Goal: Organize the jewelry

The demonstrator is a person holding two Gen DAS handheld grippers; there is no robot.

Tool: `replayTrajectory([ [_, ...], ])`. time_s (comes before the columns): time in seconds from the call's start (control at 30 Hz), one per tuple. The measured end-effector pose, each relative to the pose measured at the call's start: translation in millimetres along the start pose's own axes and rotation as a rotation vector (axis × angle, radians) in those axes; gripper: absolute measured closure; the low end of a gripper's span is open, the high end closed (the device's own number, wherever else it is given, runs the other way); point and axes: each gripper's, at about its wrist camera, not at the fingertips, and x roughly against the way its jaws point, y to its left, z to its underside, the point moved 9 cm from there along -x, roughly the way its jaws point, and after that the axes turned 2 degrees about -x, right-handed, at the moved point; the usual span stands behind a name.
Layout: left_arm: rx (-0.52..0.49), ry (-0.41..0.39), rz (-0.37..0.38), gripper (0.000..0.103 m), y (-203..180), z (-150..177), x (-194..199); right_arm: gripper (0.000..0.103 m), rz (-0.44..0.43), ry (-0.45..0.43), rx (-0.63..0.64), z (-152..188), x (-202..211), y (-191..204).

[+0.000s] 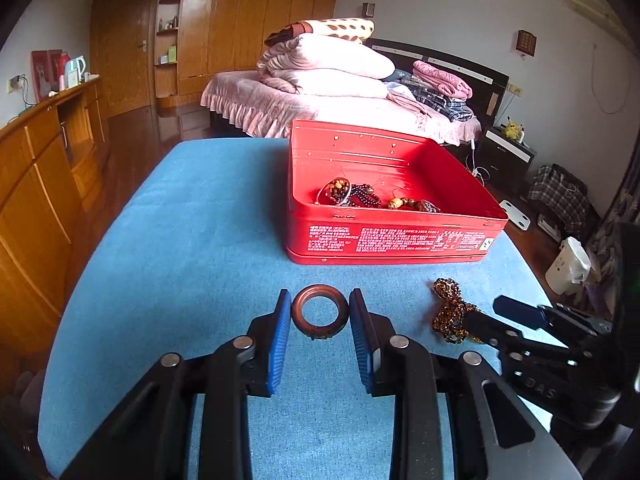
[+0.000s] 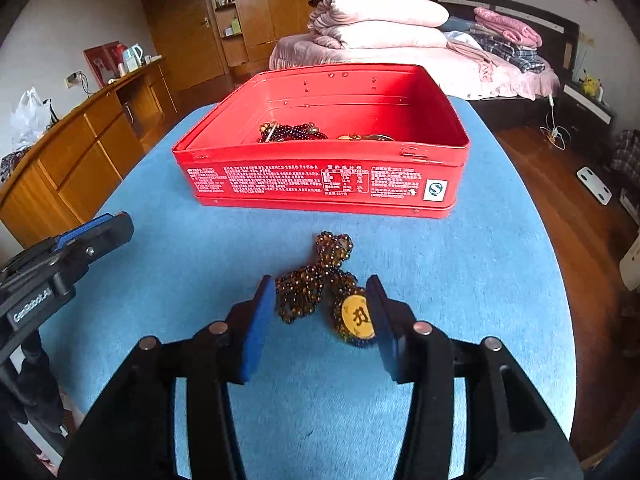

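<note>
An open red tin (image 1: pixel 400 240) (image 2: pixel 320 184) stands on the blue-covered table (image 1: pixel 180 240) (image 2: pixel 480 260), with several bead strings (image 1: pixel 352 194) (image 2: pixel 296 133) inside it. In front of the tin, my left gripper (image 1: pixel 320 300) is shut on a brown wooden ring (image 1: pixel 299 312), one blue pad against each side. To its right lies a heap of amber-brown beads (image 1: pixel 448 308) (image 2: pixel 304 288) with a round yellow pendant (image 2: pixel 358 318). My right gripper (image 2: pixel 320 284) (image 1: pixel 482 311) stands open around that heap, which rests on the cloth between the pads.
The table's curved edges drop to a wooden floor on both sides. A long wooden cabinet (image 1: pixel 40 184) runs along the left. A bed with stacked pink quilts (image 1: pixel 328 68) lies beyond the tin. A finger (image 2: pixel 96 232) of the left gripper shows at the left of the right wrist view.
</note>
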Motion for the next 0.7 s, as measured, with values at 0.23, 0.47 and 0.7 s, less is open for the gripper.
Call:
replayTrajectory([
  [0.23,0.014,0.009,-0.012,0.074,10,-1,-7,0.054,0.026,0.078,0.031,-6,-39,4],
  [0.47,0.019,0.015,-0.006,0.074,9,0,-14,0.073,0.021,0.057,0.061,-4,-38,7],
  [0.7,0.009,0.013,0.005,0.074,3,-1,-11,0.075,-0.003,-0.004,0.009,-4,-13,-2],
])
